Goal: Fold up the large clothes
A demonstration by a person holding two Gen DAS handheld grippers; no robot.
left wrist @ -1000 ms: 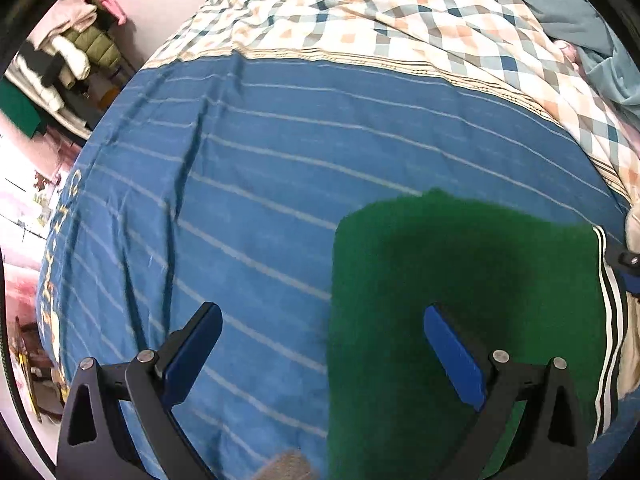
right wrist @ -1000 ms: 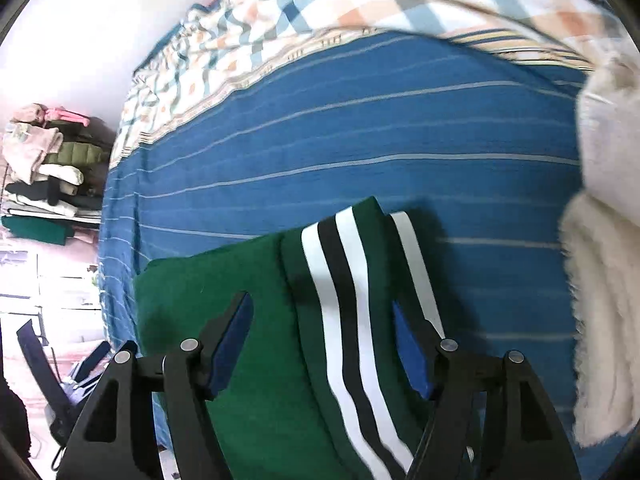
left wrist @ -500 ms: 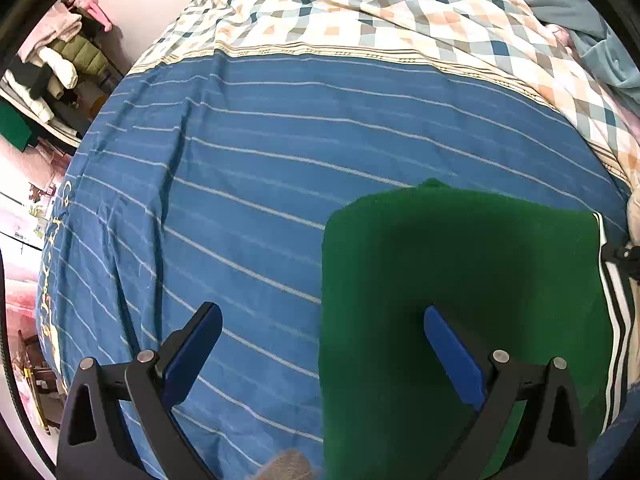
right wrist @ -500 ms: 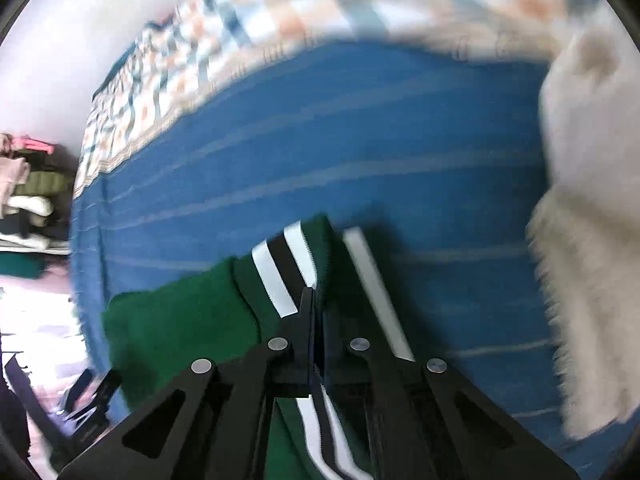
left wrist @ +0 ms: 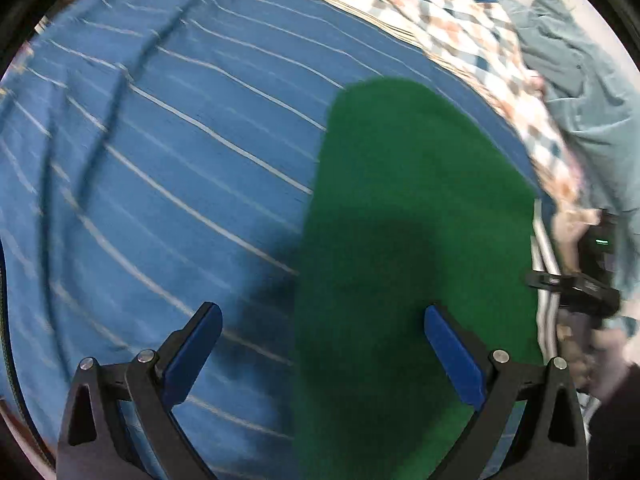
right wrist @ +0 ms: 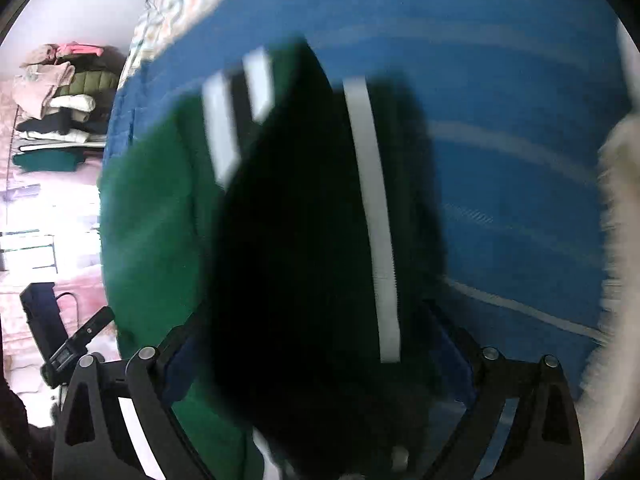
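Fingers (left wrist: pixel 452 354) wide; green garment (left wrist: pixel 408 240) runs lengthwise away.

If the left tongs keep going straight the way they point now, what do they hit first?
Probably the left edge of the green garment and the blue sheet beside it: the open left tongs straddle that edge, nothing between. Depth is unclear.

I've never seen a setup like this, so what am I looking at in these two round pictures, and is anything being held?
A person holds a two-finger gripper in each hand; a fisheye camera on each looks along its fingers. The left view shows the left gripper open above a green garment on a blue striped sheet. The right view shows the right gripper: its jaws have just been opening, the garment's striped part between them, blurred. Neither seems to grip it.
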